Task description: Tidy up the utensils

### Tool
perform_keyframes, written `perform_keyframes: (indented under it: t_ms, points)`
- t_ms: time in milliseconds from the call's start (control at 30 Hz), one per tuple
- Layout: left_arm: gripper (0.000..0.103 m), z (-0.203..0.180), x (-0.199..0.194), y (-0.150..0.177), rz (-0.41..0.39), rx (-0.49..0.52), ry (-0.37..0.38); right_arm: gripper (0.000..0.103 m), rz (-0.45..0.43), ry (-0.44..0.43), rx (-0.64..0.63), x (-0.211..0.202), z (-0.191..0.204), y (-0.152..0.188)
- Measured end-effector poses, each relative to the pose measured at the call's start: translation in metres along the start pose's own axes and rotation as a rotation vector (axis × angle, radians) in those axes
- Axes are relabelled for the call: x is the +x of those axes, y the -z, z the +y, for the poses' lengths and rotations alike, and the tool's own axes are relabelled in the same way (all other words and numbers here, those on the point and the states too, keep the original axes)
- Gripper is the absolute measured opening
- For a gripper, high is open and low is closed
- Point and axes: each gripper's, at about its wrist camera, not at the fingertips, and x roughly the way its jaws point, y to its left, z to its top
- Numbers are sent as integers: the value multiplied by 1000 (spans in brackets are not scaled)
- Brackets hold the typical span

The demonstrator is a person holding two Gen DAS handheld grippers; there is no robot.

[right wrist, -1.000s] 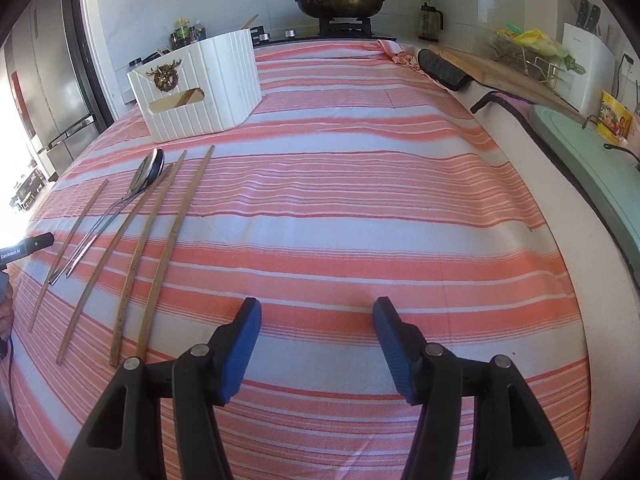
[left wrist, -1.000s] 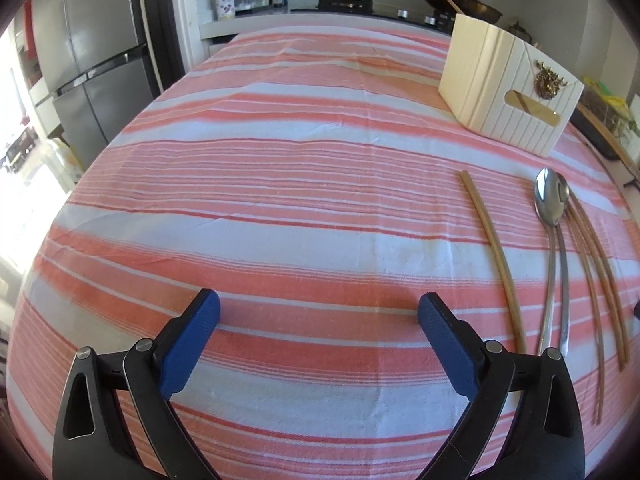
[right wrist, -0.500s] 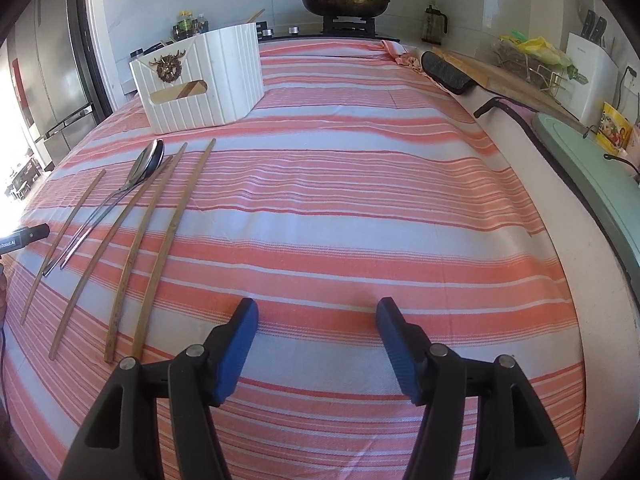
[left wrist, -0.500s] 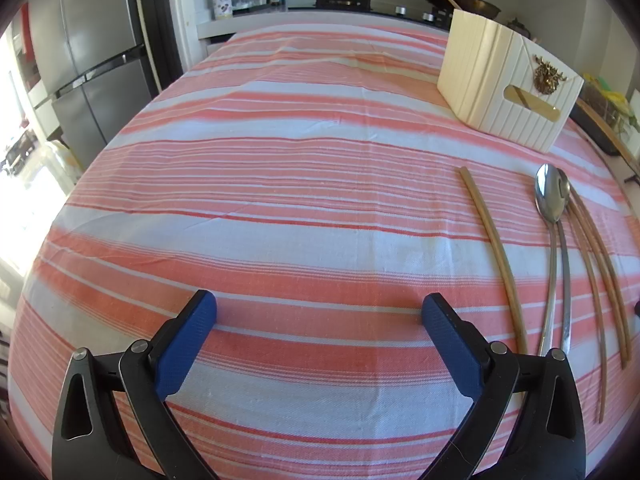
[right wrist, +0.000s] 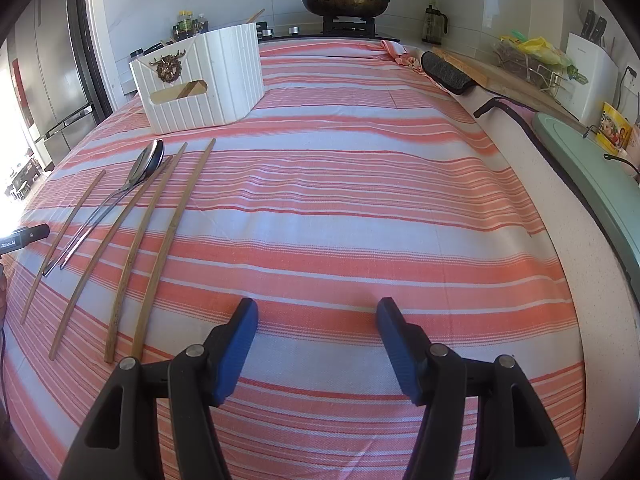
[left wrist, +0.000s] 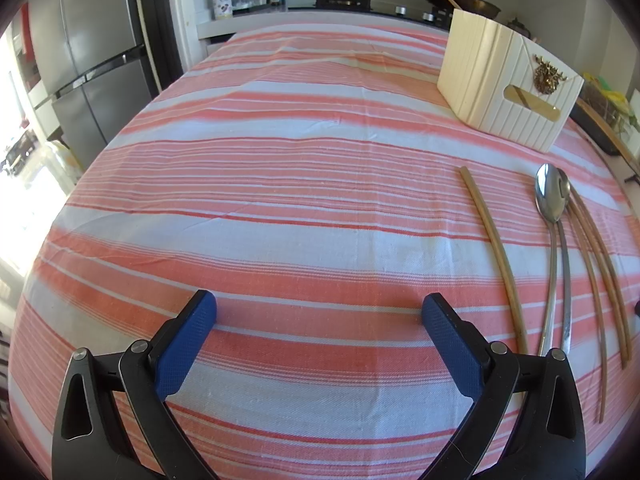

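Several long wooden chopsticks [right wrist: 174, 240] and two metal spoons [right wrist: 148, 160] lie side by side on the striped tablecloth, in front of a white ribbed utensil box [right wrist: 200, 84] with a slot handle and a brass ornament. In the left wrist view one chopstick [left wrist: 492, 248] lies left of the spoons [left wrist: 550, 196], the other chopsticks [left wrist: 600, 264] lie right of them, and the box [left wrist: 508, 88] stands beyond. My left gripper [left wrist: 319, 306] hovers open over bare cloth, left of the utensils. Right of the utensils, my right gripper [right wrist: 317, 308] is open and holds nothing.
The table [right wrist: 360, 208] is covered by a red-and-white striped cloth. A stove with a lidded pan [right wrist: 344, 0] stands behind it. A counter with a green board [right wrist: 580, 160] and a dish rack runs along the right; a fridge [left wrist: 92, 60] stands at the left.
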Motion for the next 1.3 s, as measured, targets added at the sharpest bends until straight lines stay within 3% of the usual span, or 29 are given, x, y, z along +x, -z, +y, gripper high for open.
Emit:
perform_keyframes:
  t_ms: [800, 1033, 1200, 1300]
  points:
    - [102, 0, 1, 0, 0, -1, 6, 63, 0, -1, 0, 0, 0, 0]
    - [102, 2, -7, -2, 3, -36, 62, 64, 0, -3, -1, -1, -1, 2]
    - [102, -30, -27, -8, -23, 1, 155, 64, 0, -2, -1, -1, -1, 2]
    - [102, -52, -20, -14, -2, 34, 159, 64, 0, -2, -1, -1, -1, 2]
